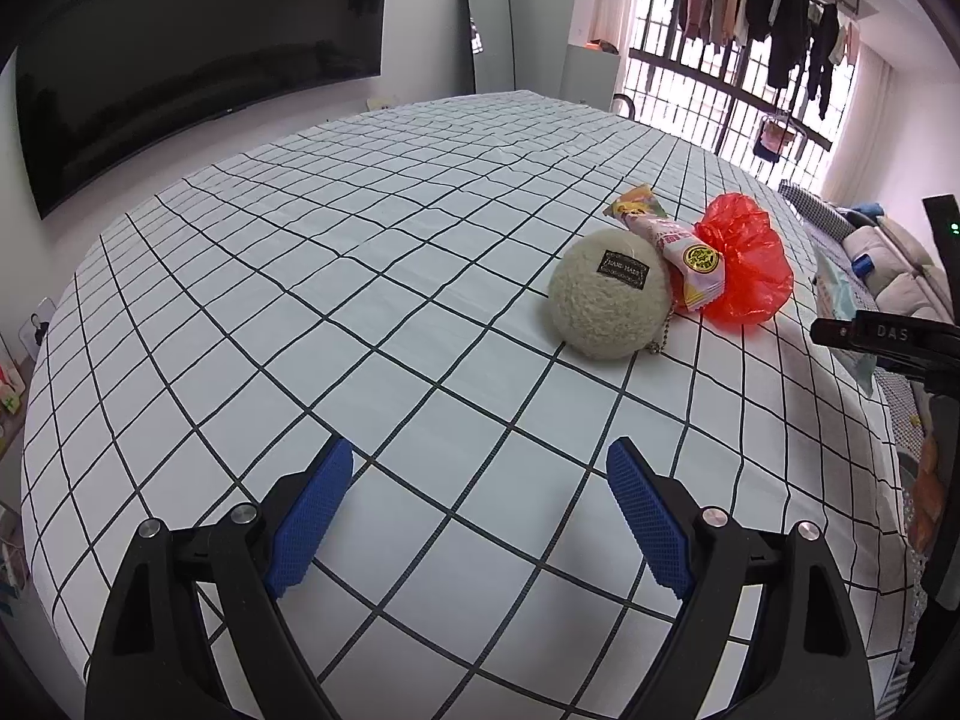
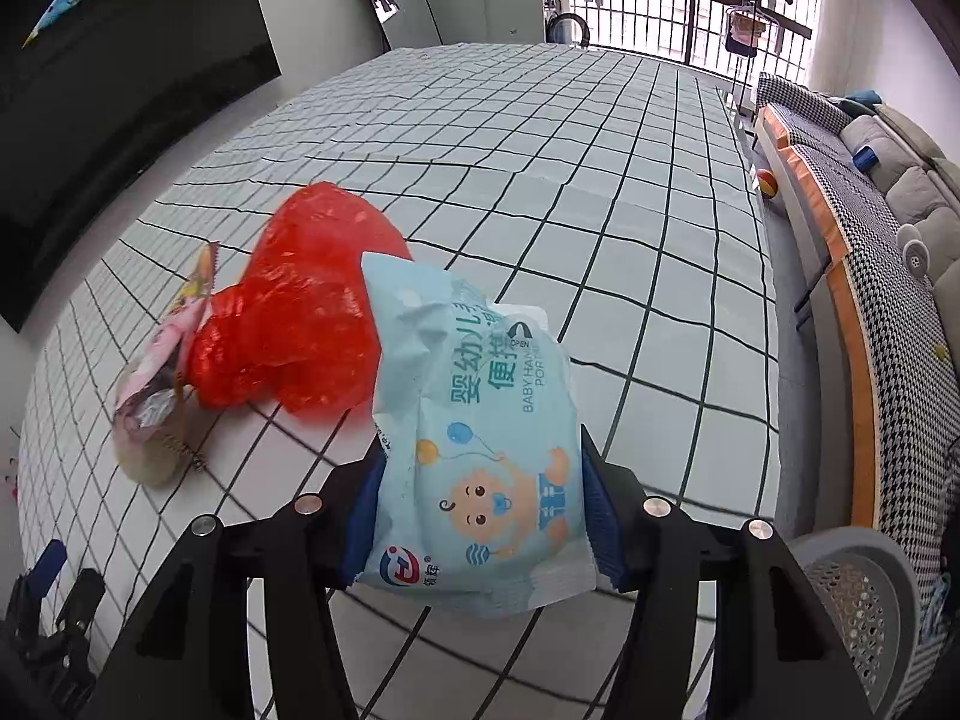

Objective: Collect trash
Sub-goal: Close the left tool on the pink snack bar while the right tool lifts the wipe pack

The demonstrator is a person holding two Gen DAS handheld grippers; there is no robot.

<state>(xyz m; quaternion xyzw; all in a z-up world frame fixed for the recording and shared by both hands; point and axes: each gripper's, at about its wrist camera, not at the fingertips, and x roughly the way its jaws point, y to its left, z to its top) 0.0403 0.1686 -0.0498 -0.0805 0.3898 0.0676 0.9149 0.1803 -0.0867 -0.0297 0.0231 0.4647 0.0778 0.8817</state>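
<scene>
My right tongs (image 2: 480, 516) pinch the soft, slick wipes pack (image 2: 474, 450) mid-body beside the red bag (image 2: 300, 324); left tongs (image 1: 480, 516) wide, empty.

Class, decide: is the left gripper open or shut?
Open: the left gripper shows its blue pads wide apart, only checked bedsheet between them.

"BABY", "OPEN" and the characters 婴幼儿 and 便携 are printed on the wipes pack (image 2: 480, 450); "HAND MADE" (small, only just legible) is read on the ball's label (image 1: 624, 268).
</scene>
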